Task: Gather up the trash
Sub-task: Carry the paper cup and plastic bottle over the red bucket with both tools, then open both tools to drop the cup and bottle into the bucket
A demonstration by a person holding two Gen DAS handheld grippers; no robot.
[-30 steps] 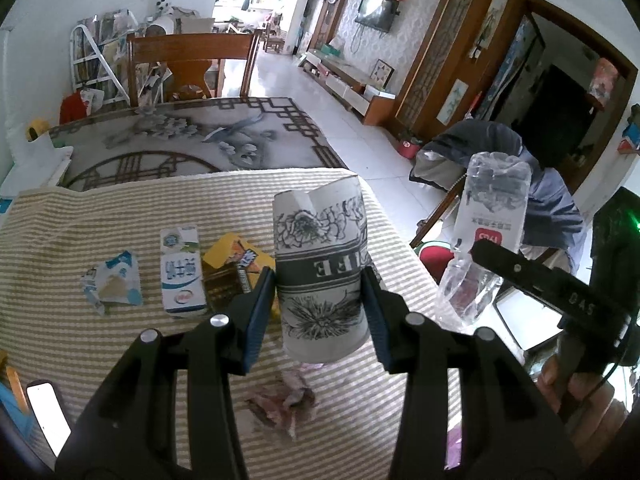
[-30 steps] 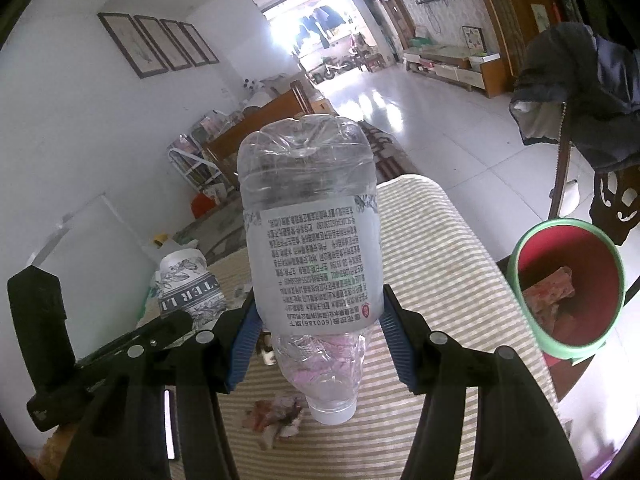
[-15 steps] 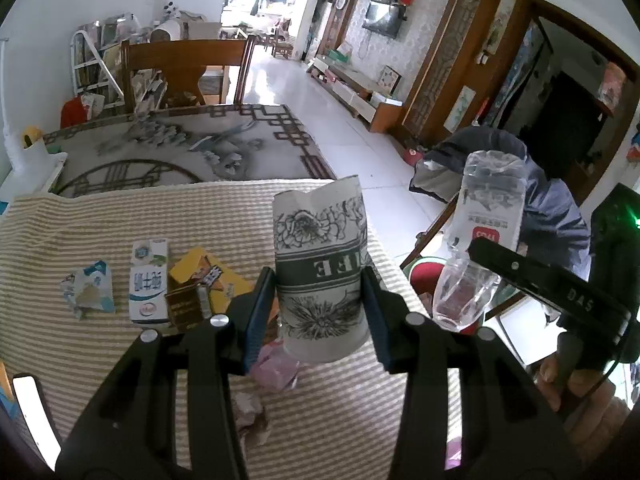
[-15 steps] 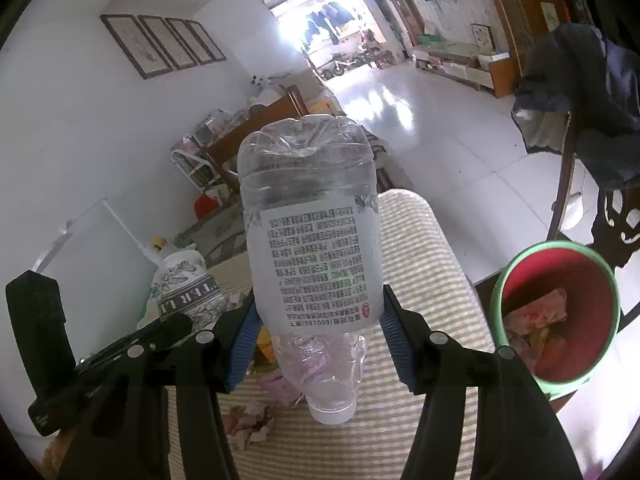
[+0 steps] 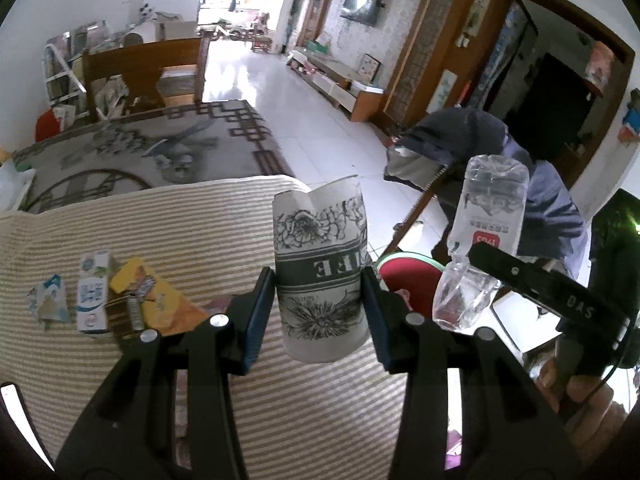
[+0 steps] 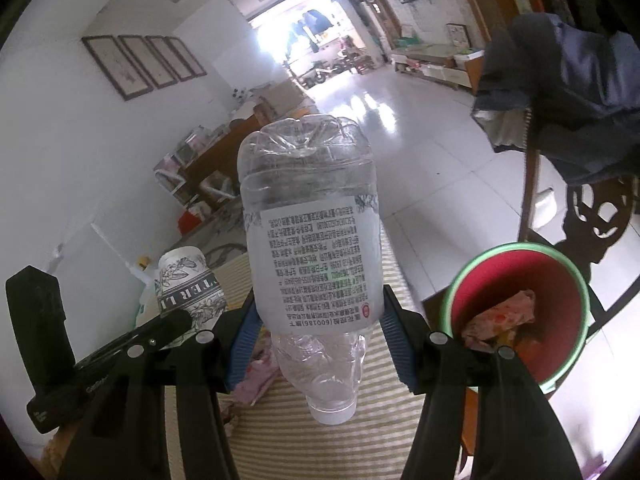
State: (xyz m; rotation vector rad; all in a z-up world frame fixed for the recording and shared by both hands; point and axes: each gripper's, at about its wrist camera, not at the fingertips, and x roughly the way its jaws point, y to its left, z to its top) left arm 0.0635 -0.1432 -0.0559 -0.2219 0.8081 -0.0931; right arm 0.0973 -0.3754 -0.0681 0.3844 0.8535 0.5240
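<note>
My left gripper (image 5: pixel 320 312) is shut on a paper cup (image 5: pixel 322 272) printed with black flowers, held upside down above the striped table (image 5: pixel 160 216). My right gripper (image 6: pixel 316 344) is shut on a clear plastic bottle (image 6: pixel 312 240), neck down; the bottle also shows in the left wrist view (image 5: pixel 486 232). A red bin with a green rim (image 6: pixel 520 312) stands on the floor past the table's right edge, with wrappers inside. It also shows in the left wrist view (image 5: pixel 408 280), just beyond the cup.
On the table lie a white-blue carton (image 5: pixel 93 292), a yellow packet (image 5: pixel 154 296), a torn blue wrapper (image 5: pixel 48 300) and pink crumpled paper (image 6: pixel 256 376). A chair draped with a dark jacket (image 6: pixel 568 92) stands behind the bin.
Both grippers have moved to the right with their loads, toward the table's right edge. The bin has come closer and larger in both views.
</note>
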